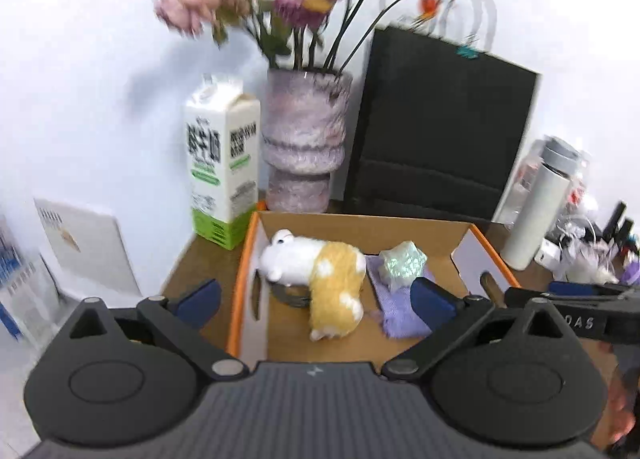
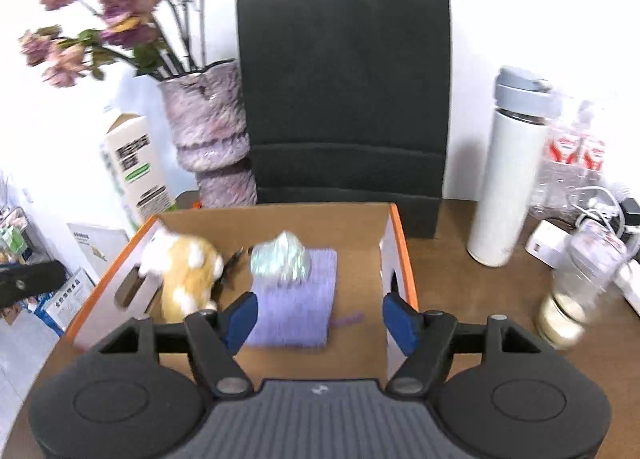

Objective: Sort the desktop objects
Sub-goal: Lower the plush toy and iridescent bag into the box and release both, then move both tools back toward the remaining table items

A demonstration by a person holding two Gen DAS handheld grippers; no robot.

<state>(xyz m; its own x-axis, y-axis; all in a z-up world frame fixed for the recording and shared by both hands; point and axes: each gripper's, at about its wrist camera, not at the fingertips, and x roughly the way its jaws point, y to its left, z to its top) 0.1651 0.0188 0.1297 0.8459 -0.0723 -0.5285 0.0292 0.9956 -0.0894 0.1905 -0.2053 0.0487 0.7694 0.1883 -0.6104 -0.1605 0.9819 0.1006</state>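
Large dark Chinese characters are printed on the milk carton (image 1: 221, 163), just left of the vase (image 1: 305, 139), but cannot be made out; the letters "DAS" are read on the black gripper arm (image 1: 585, 323), right of the vase.

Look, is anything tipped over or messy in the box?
The plush hamster lies on its side in the cardboard box, partly atop a dark metal thing. The iridescent ball sits on the purple cloth. Nothing spilled.
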